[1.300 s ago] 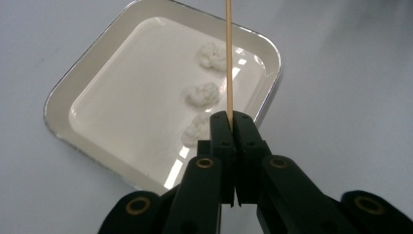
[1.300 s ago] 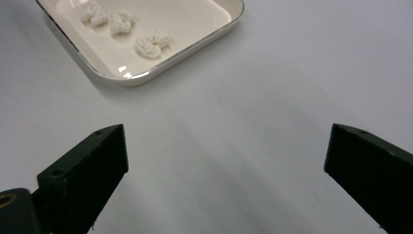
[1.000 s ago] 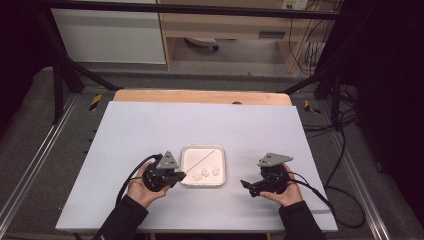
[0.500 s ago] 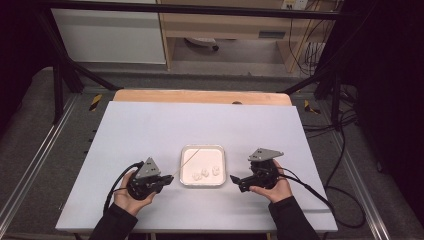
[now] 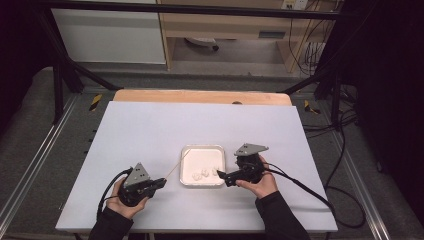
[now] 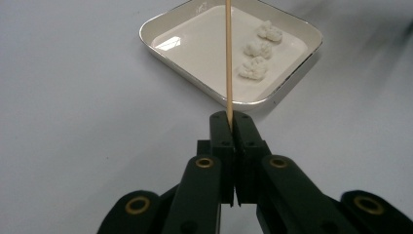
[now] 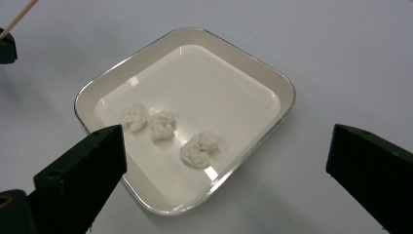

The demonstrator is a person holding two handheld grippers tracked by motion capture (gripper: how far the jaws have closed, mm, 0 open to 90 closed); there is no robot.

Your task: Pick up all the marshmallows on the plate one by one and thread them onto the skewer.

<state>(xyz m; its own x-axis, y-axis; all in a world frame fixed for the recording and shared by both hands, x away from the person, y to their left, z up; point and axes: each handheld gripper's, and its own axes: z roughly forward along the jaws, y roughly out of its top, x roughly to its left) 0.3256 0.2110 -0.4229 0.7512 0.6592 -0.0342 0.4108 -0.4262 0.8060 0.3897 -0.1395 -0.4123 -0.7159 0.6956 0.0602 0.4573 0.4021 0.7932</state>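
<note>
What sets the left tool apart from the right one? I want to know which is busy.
The left tool is shut on a skewer; the right tool is open and holds nothing. The left tool sits off the tray's left side, its skewer slanting over the rim; the right tool's jaws stand either side of the tray's near edge. Both are hand-held and point at the tray.

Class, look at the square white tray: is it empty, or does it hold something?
Not empty. The tray holds three small white lumps in a row near one side; the rest of its floor is bare.
</note>
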